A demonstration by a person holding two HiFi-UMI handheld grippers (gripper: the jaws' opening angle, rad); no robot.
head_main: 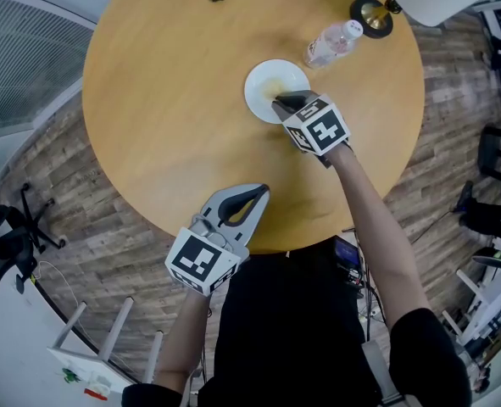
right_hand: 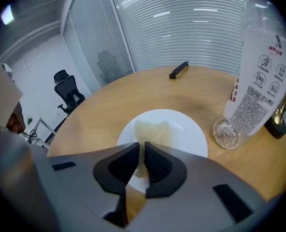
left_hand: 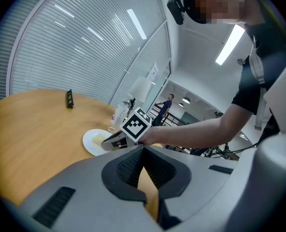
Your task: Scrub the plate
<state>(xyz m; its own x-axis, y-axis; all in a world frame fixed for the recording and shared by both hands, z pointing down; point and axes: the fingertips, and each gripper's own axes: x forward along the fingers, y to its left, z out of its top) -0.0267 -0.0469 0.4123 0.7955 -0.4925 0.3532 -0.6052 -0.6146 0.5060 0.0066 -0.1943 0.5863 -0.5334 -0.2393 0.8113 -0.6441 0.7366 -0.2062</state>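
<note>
Head view: plate (head_main: 260, 100) sits just above ctr of frame on the round table (head_main: 165, 100), bottle (head_main: 331, 45) just beside it, to its upper right. Right gripper (head_main: 284, 102) is over the plate's lower-right part, tips reaching in over the rim. Left gripper (head_main: 258, 193) is well apart, lower left of ctr at the near table edge, not involved.

Left gripper view: its jaws meet at the tips w/ nothing between them, only bare table showing through the gap behind. Plate is small at mid-left, w/ the right gripper on it.

Right gripper view: jaws are pinched together on the near edge of a thin yellowish scrub pad (right_hand: 155, 132). The rest of the pad lies flat on the plate's ctr, so the plate is directly under and ahead of the tips.

Progress, as a judgement: scrubbing looks under way, since the pad is on the plate and gripped. Plate surface reads white w/ no obvious dirt, so can't tell how much is done. Rim areas round the pad prob. need passes yet.
</note>
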